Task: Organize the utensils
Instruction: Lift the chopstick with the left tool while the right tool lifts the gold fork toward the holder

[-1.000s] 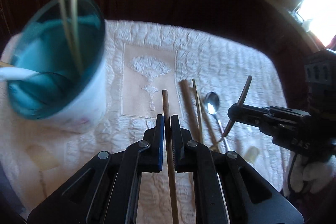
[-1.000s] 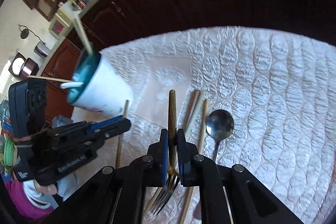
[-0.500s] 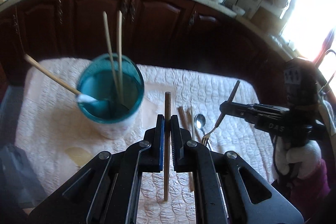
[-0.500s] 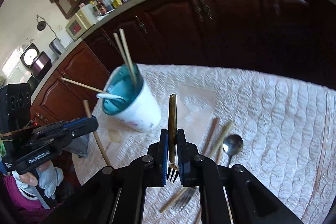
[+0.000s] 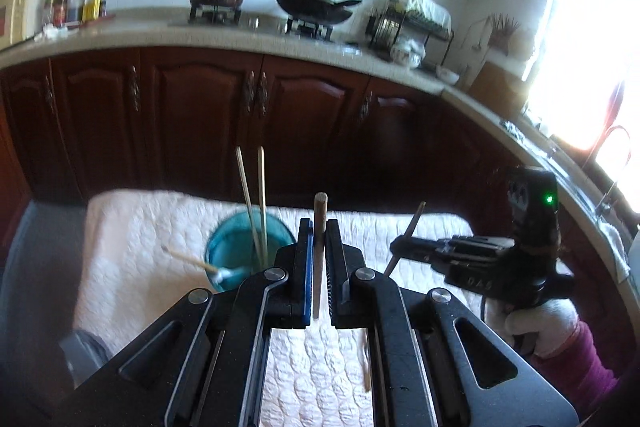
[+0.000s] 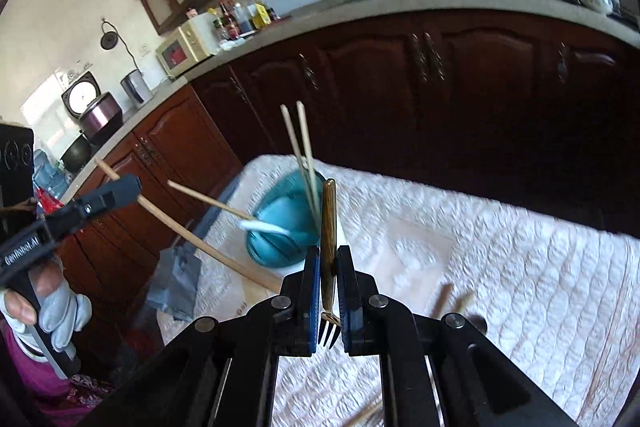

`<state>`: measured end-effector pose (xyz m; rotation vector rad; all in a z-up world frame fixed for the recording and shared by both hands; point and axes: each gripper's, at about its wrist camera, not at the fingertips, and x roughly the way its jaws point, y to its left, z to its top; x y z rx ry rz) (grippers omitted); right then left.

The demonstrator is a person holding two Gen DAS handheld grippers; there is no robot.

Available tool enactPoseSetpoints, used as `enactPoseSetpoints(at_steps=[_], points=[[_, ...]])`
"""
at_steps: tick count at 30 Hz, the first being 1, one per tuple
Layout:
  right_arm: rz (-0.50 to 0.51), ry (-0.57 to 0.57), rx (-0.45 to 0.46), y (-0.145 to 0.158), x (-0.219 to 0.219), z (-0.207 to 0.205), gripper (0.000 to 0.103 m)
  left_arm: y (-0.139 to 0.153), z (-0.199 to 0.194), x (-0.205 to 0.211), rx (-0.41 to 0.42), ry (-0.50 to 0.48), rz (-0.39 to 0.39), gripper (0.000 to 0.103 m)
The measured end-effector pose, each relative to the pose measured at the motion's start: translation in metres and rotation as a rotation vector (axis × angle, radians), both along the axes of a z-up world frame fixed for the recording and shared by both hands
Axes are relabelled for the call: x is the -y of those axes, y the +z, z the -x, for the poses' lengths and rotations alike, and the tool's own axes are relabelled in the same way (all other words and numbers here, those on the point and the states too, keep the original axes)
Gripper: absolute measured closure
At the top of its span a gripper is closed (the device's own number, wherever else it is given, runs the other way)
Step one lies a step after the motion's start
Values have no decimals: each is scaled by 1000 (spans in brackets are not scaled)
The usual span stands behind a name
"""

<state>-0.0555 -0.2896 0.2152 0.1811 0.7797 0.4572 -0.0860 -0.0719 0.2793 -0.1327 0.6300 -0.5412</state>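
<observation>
My left gripper [image 5: 318, 227] is shut on a wooden chopstick [image 5: 319, 223], held high above the table. My right gripper [image 6: 328, 255] is shut on a fork with a dark wooden handle [image 6: 329, 219], tines toward the camera, also raised. A white cup with a teal inside [image 5: 232, 251] stands on the quilted white cloth [image 5: 132, 239] and holds two pale chopsticks [image 5: 256, 203] and a white spoon with a wooden handle [image 5: 224, 273]. The cup [image 6: 280, 227] sits just beyond the fork in the right wrist view. The right gripper with the fork [image 5: 404, 251] shows at the right of the left wrist view.
Loose chopsticks [image 6: 444, 299] and a spoon lie blurred on the cloth [image 6: 520, 267] at the right. Dark wooden cabinets [image 5: 248, 115] stand behind the table, with a counter, a pot and a wok above. A grey chair [image 6: 176, 279] is at the table's left edge.
Both grippers have risen well above the table with the chopstick and the fork still held. The views now look over the cup toward the kitchen counter.
</observation>
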Motion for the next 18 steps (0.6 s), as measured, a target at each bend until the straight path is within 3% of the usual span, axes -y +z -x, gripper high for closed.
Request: enactPoseSetpoints(at_steps=[11,18], points=[[-7,23,44,21,-31,-22,96,41,-22,-25,116,98,-8,99],[-12,15,45,17,-48,-44,96,34,-54,-27,145,187,-56,99]])
